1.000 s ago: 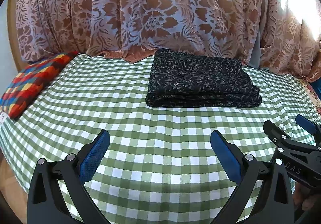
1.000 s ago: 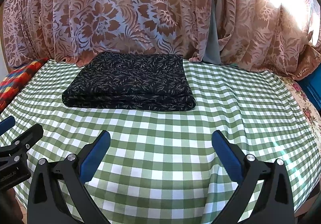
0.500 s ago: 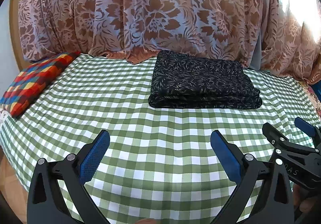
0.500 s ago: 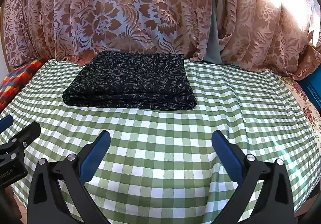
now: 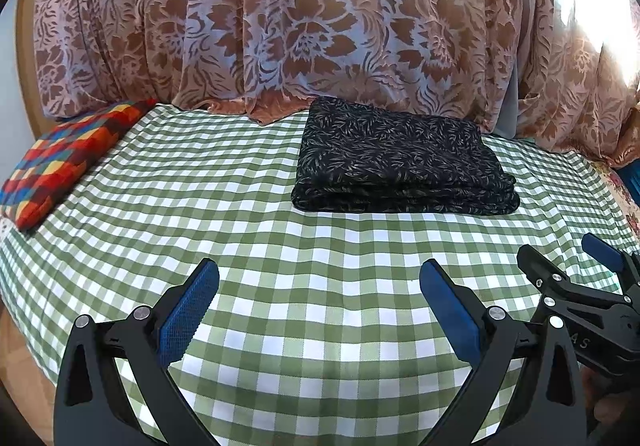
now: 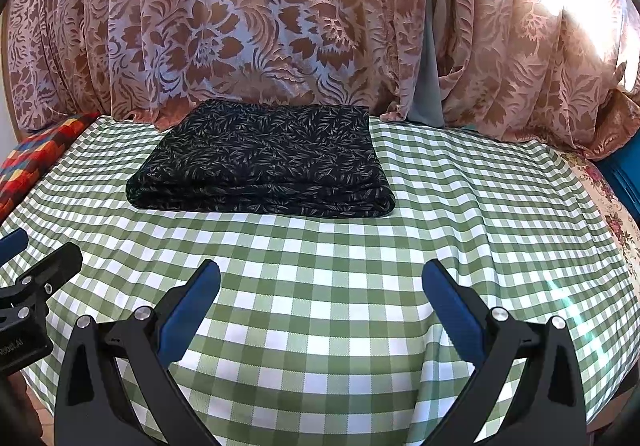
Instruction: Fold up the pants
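Black leaf-print pants (image 5: 404,162) lie folded on the checked tabletop (image 5: 280,286) ahead of the left tool (image 5: 320,310) and right tool (image 6: 320,310), both released and empty; a careless nudge could undo the stack.

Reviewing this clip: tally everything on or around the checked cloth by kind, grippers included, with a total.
Folded dark leaf-print pants: 1
Multicoloured patchwork cushion: 1
Green-and-white checked cloth: 1
Floral curtain: 1
Grippers, both open and empty: 2, the left gripper and the right gripper
Total: 6
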The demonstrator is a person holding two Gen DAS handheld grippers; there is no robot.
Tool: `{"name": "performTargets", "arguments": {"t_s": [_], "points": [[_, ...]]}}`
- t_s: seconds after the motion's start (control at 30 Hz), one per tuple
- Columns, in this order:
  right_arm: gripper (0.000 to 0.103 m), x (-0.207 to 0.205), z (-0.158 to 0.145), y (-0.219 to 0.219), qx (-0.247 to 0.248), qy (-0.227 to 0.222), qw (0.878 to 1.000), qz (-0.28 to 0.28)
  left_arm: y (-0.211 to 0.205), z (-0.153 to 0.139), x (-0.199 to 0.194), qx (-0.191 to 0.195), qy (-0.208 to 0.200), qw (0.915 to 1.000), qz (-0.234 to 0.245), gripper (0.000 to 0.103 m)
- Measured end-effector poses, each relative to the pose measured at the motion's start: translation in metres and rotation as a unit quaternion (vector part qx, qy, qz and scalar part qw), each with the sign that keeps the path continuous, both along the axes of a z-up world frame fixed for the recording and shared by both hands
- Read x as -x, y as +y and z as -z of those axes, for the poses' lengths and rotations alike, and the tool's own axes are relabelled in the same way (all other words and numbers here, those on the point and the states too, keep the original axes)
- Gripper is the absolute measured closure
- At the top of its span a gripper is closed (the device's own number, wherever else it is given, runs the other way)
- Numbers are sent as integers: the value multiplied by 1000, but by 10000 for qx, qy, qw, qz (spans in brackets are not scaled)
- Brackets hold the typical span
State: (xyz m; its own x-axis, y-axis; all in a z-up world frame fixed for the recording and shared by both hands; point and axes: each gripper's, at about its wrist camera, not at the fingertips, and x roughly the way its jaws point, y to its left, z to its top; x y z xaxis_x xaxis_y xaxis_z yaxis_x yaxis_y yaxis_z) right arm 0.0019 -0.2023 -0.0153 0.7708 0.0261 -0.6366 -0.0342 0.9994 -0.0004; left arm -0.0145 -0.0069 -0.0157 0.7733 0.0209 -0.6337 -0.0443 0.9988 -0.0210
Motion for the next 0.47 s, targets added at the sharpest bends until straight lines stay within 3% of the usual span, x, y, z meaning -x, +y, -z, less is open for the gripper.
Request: {"name": "performTargets", "arguments": {"t_s": [0.47], "points": [[2,-6,8,-5,-25,149,9999,-1,6,18,-12,2,365,9993,-117,4]]}}
